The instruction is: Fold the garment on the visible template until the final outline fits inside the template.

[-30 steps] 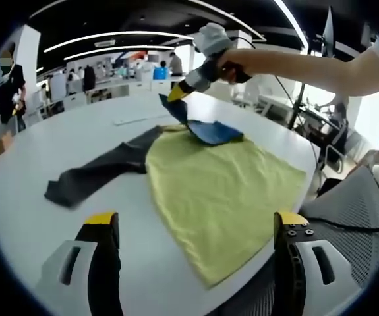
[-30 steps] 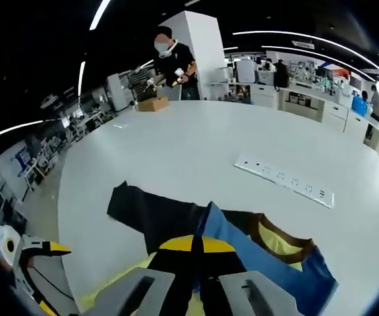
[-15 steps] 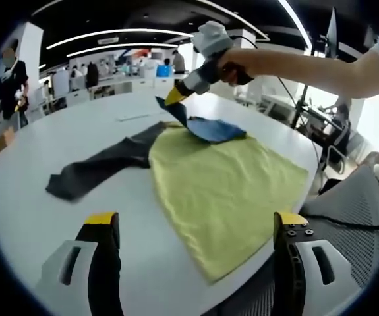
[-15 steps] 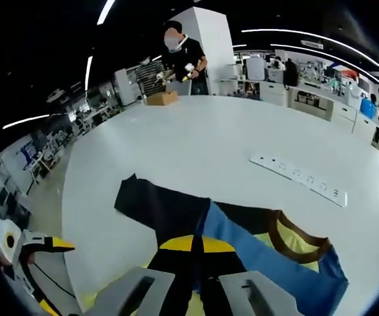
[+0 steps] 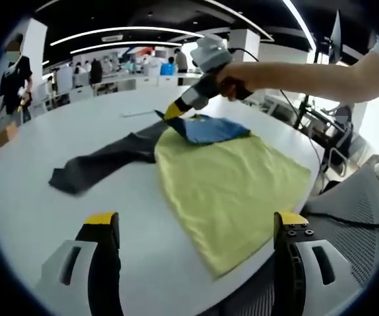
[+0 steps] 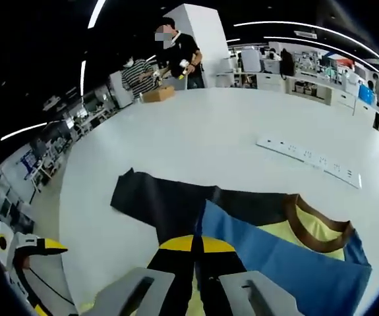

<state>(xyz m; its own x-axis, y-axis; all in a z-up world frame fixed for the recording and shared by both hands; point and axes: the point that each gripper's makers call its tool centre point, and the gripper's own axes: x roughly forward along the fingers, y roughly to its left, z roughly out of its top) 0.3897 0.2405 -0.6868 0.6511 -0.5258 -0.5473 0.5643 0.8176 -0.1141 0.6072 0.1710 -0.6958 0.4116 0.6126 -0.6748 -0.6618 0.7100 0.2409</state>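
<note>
**Q:** While your two grippers are over the table, where does the garment lie?

**A:** Your yellow T-shirt with one blue sleeve and one dark grey sleeve (image 5: 232, 187) lies on the round white table (image 5: 37, 210). In the left gripper view its yellow body fills the centre and right of the frame. The dark grey sleeve (image 5: 103, 161) stretches flat toward the left. The blue sleeve (image 5: 212, 130) is folded over the top of the body, at upper centre.

**Q:** What are your grippers doing?

**A:** Your right gripper (image 5: 171, 112), held in your hand (image 5: 232, 74) at the top centre of the left gripper view, is clenched on the corner of the blue sleeve. In the right gripper view its yellow-tipped jaws are pressed together at bottom centre, with blue cloth (image 6: 288, 263) running off to the lower right beside the brown collar (image 6: 318, 227). Your left gripper (image 5: 196, 220) is released, its jaws wide apart at the bottom of its own view, with nothing between them.

**Q:** Anything else on the table?

**A:** A long white power strip (image 6: 311, 161) lies at the right of the right gripper view, well apart from the shirt.
</note>
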